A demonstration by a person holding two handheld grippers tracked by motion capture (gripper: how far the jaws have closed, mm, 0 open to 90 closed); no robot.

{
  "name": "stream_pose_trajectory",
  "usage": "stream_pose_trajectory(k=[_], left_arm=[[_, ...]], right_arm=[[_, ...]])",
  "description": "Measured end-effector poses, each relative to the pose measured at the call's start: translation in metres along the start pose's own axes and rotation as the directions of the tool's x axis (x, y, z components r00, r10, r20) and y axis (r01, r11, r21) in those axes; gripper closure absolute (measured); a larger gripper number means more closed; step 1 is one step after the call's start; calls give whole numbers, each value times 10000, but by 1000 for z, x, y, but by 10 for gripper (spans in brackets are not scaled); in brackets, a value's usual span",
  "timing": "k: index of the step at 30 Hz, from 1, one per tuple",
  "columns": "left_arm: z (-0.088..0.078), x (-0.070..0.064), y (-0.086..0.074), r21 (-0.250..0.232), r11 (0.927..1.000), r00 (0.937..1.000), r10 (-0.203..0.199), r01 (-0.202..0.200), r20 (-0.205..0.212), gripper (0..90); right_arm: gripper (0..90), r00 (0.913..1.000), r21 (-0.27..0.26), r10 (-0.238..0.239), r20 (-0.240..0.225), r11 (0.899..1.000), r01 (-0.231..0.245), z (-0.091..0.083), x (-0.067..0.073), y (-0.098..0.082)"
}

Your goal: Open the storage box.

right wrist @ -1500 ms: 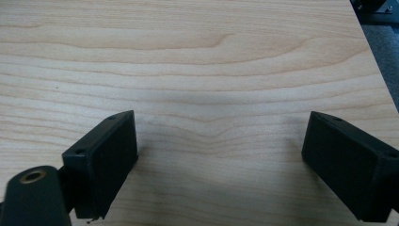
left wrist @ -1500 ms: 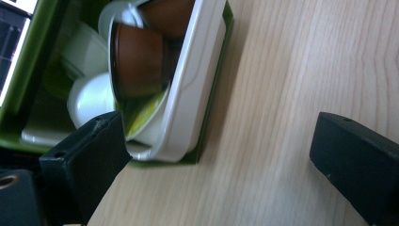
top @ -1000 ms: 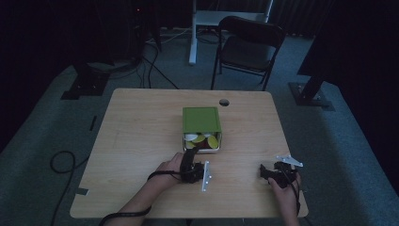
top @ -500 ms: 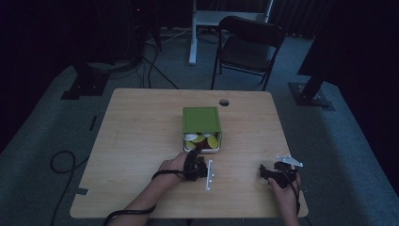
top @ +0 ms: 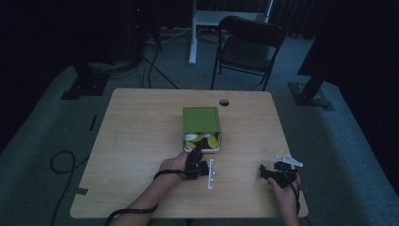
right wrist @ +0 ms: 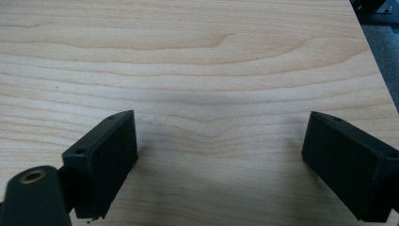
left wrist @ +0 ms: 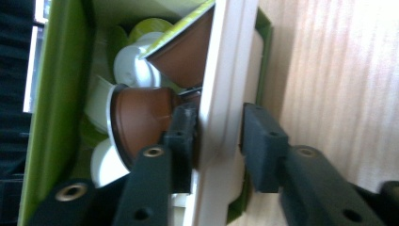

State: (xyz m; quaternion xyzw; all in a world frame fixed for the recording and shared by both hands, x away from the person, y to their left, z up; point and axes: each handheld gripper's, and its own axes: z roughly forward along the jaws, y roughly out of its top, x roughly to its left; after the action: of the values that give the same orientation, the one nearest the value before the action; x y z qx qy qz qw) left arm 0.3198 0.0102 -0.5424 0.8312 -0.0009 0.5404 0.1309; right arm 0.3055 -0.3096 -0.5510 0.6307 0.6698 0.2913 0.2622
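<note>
A green box [top: 201, 119] lies on the wooden table [top: 141, 136] with its open side toward me. Brown, white and yellow-green capsules [top: 202, 140] are packed inside; a brown capsule [left wrist: 141, 122] sits just behind the box's white front wall [left wrist: 226, 70]. My left gripper [top: 195, 159] [left wrist: 219, 127] has just been closing its jaws. They now pinch that white wall, one pad inside among the capsules and one outside. My right gripper [top: 269, 172] [right wrist: 221, 155] rests at the table's right front, open, with bare wood between its fingers.
A round cable hole [top: 224, 102] sits near the table's far edge behind the box. A black chair [top: 249, 47] stands on the floor beyond the table. Cables [top: 61, 162] lie on the carpet at the left.
My left hand has edged forward toward the box's open side, so the gripper's tips now reach its front wall. The right hand has not moved.
</note>
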Motion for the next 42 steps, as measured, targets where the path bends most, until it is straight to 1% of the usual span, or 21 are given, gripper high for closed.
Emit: stream_pose_trajectory(k=[1, 2, 5, 6, 8, 17, 19, 21, 42], left_arm=[[0, -1, 1, 30, 9997, 9996, 253, -253, -119, 694], [0, -2, 0, 10, 9995, 9994, 307, -307, -157, 696], [0, -2, 0, 2, 9996, 9995, 282, -282, -153, 699], [0, -2, 0, 12, 9989, 9987, 462, -461, -201, 704], [0, -3, 1, 27, 9977, 9975, 670, -670, -243, 709], [-1, -2, 1, 35, 9976, 9975, 690, -690, -142, 714], [-3, -2, 1, 3, 9971, 9970, 767, -767, -86, 716], [-4, -3, 1, -20, 9962, 9961, 875, -876, -126, 718], [-22, -11, 2, -178, 9926, 9927, 1203, -1205, -86, 723]], right_arm=[[103, 10000, -3, 4, -2, 10000, -4, 0, 0, 0], [103, 10000, -2, 4, 0, 10000, -4, 0, 0, 0], [103, 10000, -2, 5, 1, 10000, -5, 0, 0, 0], [103, 10000, -2, 4, 1, 10000, -4, 0, 0, 0], [103, 10000, 0, 7, 1, 10000, -7, 0, 0, 0], [103, 10000, 3, 3, 3, 10000, -3, 0, 0, 0], [103, 10000, -1, 4, 1, 10000, -4, 0, 0, 0], [103, 10000, 0, 6, 1, 10000, -6, 0, 0, 0], [103, 10000, 0, 3, 1, 10000, -3, 0, 0, 0]])
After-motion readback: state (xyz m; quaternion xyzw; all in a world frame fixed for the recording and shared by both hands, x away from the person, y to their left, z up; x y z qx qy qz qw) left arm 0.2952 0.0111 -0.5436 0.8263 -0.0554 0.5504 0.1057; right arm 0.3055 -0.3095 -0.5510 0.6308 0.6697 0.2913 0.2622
